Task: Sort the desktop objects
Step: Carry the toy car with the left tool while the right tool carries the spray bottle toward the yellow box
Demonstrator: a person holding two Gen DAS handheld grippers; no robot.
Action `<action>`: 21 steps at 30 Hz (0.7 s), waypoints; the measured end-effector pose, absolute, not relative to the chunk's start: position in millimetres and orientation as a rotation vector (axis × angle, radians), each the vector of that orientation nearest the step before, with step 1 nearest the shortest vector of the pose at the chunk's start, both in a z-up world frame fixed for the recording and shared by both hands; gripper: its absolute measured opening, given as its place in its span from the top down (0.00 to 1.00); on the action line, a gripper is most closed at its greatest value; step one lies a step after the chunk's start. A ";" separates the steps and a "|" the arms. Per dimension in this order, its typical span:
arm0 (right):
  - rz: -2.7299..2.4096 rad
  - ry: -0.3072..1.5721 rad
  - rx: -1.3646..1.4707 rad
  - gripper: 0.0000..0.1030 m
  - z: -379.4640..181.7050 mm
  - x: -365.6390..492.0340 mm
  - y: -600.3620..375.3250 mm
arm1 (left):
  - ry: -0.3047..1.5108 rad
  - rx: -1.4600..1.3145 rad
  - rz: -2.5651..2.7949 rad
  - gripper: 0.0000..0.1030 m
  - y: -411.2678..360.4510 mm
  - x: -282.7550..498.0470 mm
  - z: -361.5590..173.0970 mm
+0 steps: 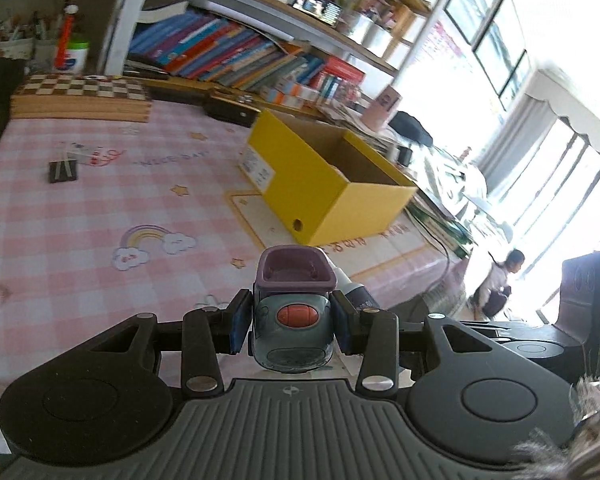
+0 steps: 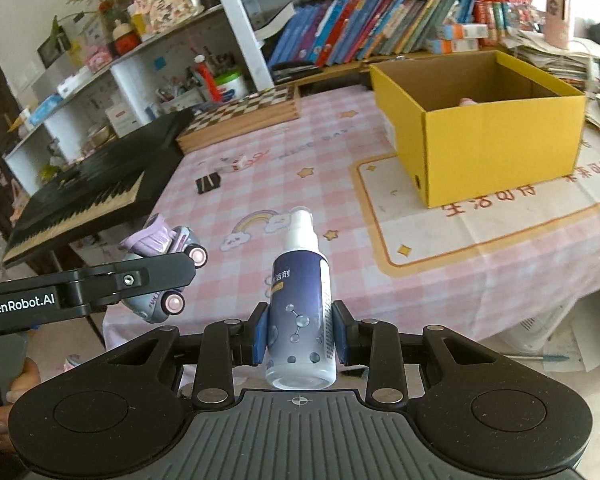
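Note:
My left gripper (image 1: 292, 322) is shut on a grey-blue toy truck (image 1: 290, 332) with a purple tipper bed and an orange button, held above the pink checked tablecloth (image 1: 100, 208). My right gripper (image 2: 300, 322) is shut on a white and dark blue spray bottle (image 2: 302, 304), nozzle pointing away. In the right wrist view the toy truck (image 2: 168, 240) hangs at the left, with a black finger (image 2: 152, 276) of the left gripper across it. An open yellow cardboard box (image 2: 496, 140) stands on the table ahead, something pink (image 2: 466, 101) inside. The bottle (image 1: 356, 290) shows just behind the truck.
A small black clip-like item (image 2: 208, 184) lies mid-table, near a small white object (image 2: 240, 164). A folded chessboard (image 2: 244, 116) sits at the table's back. A keyboard piano (image 2: 88, 196) borders the left side. Bookshelves (image 2: 380, 32) stand behind, paper stacks (image 2: 556, 56) at the right.

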State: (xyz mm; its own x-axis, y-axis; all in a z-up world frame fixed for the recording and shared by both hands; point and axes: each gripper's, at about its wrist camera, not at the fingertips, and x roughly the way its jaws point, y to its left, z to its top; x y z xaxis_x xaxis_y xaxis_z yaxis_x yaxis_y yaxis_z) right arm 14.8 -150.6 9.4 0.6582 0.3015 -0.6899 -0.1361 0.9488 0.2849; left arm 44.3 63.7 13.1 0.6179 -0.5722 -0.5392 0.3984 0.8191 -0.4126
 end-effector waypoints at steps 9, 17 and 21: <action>0.160 0.815 0.251 0.68 8.2 -1.9 -170.6 | 0.736 -0.238 -0.654 0.62 41.5 46.1 10.2; 0.088 0.814 0.287 0.68 6.9 -11.7 -192.6 | 0.753 -0.203 -0.738 0.62 12.8 49.7 10.0; 0.065 0.808 0.296 0.68 8.0 -12.8 -202.0 | 0.762 -0.190 -0.760 0.62 1.4 53.7 9.9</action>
